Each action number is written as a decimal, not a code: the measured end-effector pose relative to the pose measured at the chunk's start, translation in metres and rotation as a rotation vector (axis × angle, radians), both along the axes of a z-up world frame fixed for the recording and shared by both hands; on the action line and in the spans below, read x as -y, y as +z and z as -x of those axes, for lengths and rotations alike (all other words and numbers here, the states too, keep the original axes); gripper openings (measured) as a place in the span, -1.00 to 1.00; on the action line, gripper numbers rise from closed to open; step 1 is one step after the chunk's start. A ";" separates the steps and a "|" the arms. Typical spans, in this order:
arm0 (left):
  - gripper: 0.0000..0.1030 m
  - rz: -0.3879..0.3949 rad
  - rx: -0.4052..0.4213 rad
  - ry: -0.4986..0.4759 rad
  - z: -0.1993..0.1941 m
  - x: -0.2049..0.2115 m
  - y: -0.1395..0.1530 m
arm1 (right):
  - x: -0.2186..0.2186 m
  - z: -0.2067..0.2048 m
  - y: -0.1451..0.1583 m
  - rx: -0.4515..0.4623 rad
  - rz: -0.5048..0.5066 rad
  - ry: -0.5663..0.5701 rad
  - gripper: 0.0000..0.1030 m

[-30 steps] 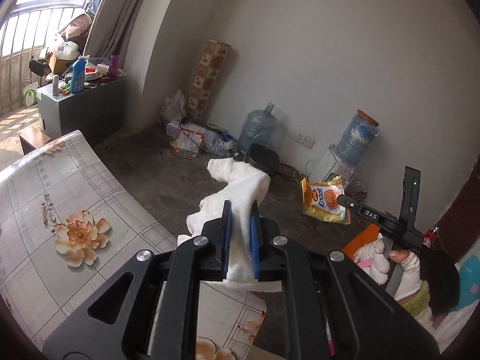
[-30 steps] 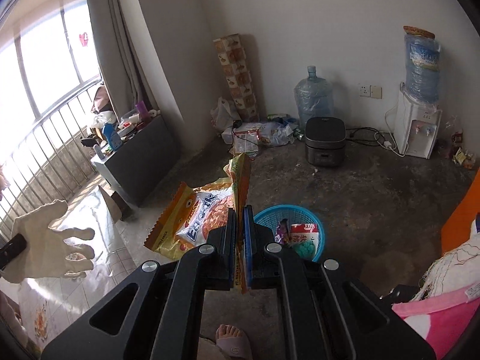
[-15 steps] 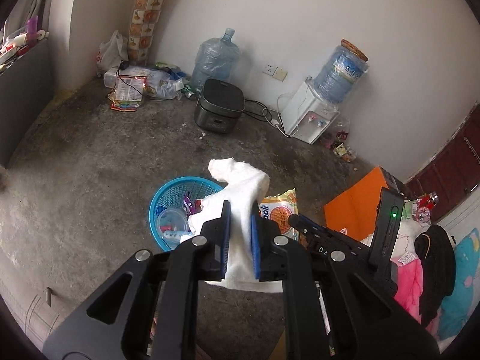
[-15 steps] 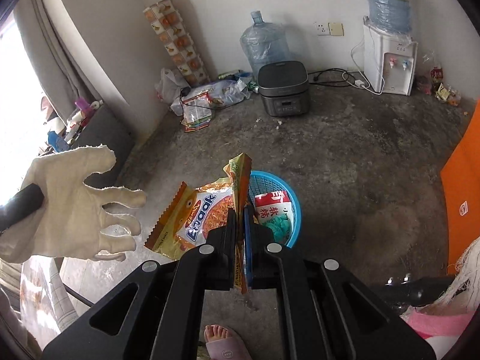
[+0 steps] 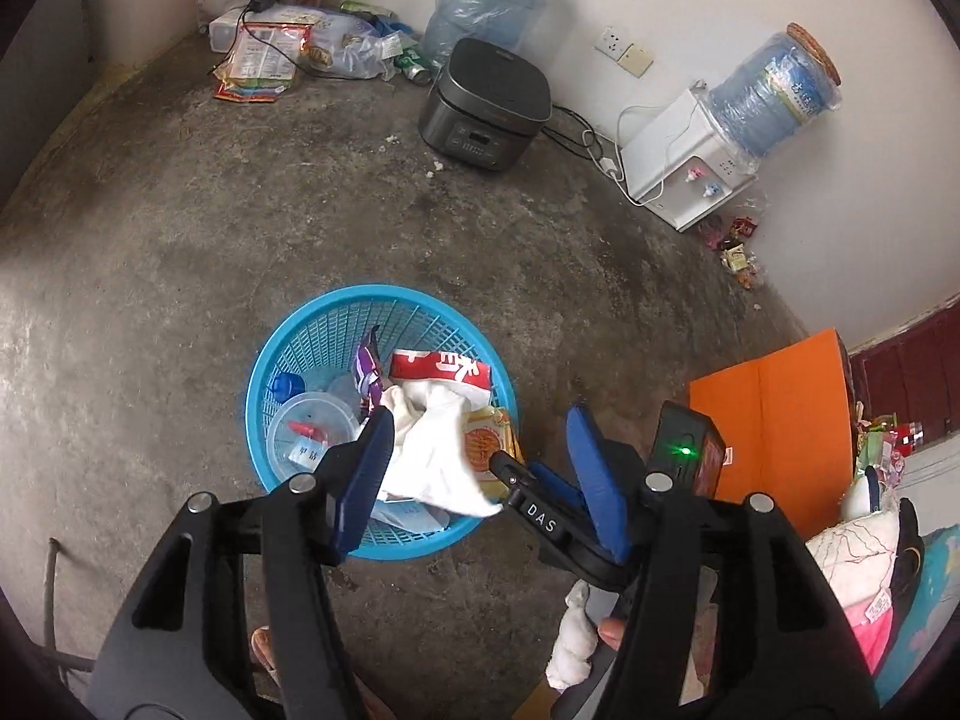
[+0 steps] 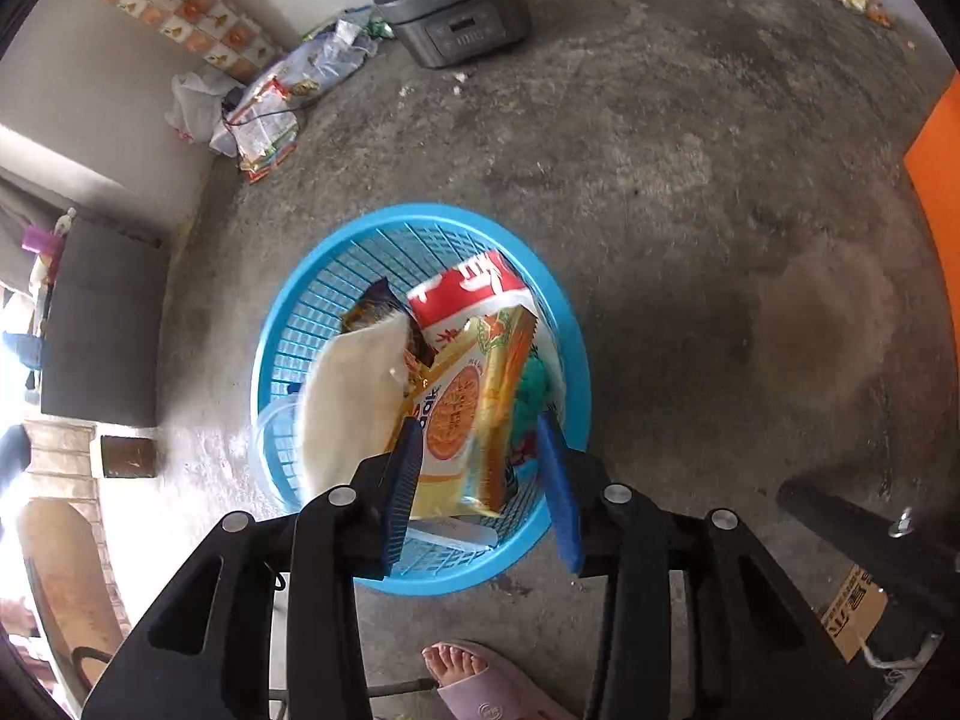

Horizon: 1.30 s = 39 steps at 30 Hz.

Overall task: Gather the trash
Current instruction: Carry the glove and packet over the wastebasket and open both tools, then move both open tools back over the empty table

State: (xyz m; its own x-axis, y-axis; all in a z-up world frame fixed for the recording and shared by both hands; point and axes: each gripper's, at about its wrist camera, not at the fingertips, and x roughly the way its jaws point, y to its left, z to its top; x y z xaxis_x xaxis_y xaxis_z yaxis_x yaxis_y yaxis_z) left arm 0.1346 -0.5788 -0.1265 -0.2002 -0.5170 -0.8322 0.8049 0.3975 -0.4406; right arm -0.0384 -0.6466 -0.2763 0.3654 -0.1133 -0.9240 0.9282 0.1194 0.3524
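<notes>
Your left gripper [image 5: 480, 468]: jaws spread wide, nothing between them, poised over the blue basket [image 5: 300, 330]. The white cloth [image 5: 432, 450] lies crumpled on top of the basket's contents.

Your right gripper [image 6: 480, 480]: jaws also parted, over the same basket [image 6: 420, 222]. The yellow snack bag [image 6: 474, 414] sits between the blue pads; whether either pad touches it, you cannot tell from this view. It appears loose, leaning over the basket's near side.

Basket contents: a red-and-white carton [image 5: 441, 369], a clear plastic tub [image 5: 309, 426], a purple wrapper [image 5: 367, 369], something green [image 6: 531, 390].

Between your two grippers: the right one's black tip crosses just in front of your left jaws, beside the basket rim.

Surroundings, well apart from the basket: a dark rice cooker [image 5: 486, 105] by the wall, a water dispenser [image 5: 690, 180] with its bottle, a spare water jug [image 5: 486, 6], a heap of plastic bags and packets [image 5: 270, 42] in the corner, small wrappers [image 5: 735, 240] near the dispenser, an orange board [image 5: 774, 426], a sandalled foot [image 6: 474, 678] on the bare concrete floor [image 5: 180, 210].
</notes>
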 end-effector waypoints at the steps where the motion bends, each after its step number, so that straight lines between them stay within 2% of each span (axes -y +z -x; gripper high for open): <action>1: 0.15 0.005 -0.004 0.009 -0.004 -0.006 0.002 | -0.002 0.007 -0.003 0.015 -0.009 -0.030 -0.25; 7: 0.24 0.082 0.090 0.051 -0.020 -0.053 0.052 | -0.016 0.039 0.017 0.142 0.054 -0.107 -0.18; 10: 0.33 0.146 0.114 0.075 -0.018 -0.087 0.092 | -0.024 0.048 0.042 0.189 0.093 -0.121 -0.18; 12: 0.47 0.199 0.142 0.091 -0.015 -0.115 0.121 | -0.034 0.048 0.067 0.220 0.134 -0.104 -0.18; 14: 0.60 0.250 0.183 0.111 -0.010 -0.147 0.146 | -0.046 0.045 0.095 0.253 0.189 -0.069 -0.18; 16: 0.63 0.281 0.238 0.151 -0.003 -0.184 0.169 | -0.062 0.041 0.125 0.285 0.254 -0.025 -0.16; 18: 0.76 0.274 0.302 0.207 0.003 -0.219 0.189 | -0.083 0.035 0.157 0.318 0.325 0.038 -0.08; 22: 0.82 0.226 0.415 0.397 0.014 -0.288 0.219 | -0.131 0.023 0.220 0.369 0.483 0.190 0.15; 25: 0.83 0.141 0.489 0.552 0.022 -0.334 0.229 | -0.172 0.016 0.262 0.397 0.604 0.300 0.40; 27: 0.83 0.066 0.506 0.623 0.027 -0.361 0.228 | -0.199 0.013 0.287 0.407 0.674 0.367 0.53; 29: 0.83 0.020 0.494 0.660 0.032 -0.387 0.224 | -0.228 0.012 0.307 0.423 0.735 0.426 0.75; 32: 0.83 -0.029 0.456 0.699 0.039 -0.424 0.211 | -0.270 0.012 0.328 0.430 0.802 0.521 0.86; 36: 0.83 -0.001 0.403 0.729 0.052 -0.472 0.201 | -0.314 0.014 0.344 0.423 0.828 0.633 0.87; 39: 0.83 0.007 0.500 0.780 0.062 -0.496 0.207 | -0.340 0.021 0.354 0.435 0.851 0.672 0.87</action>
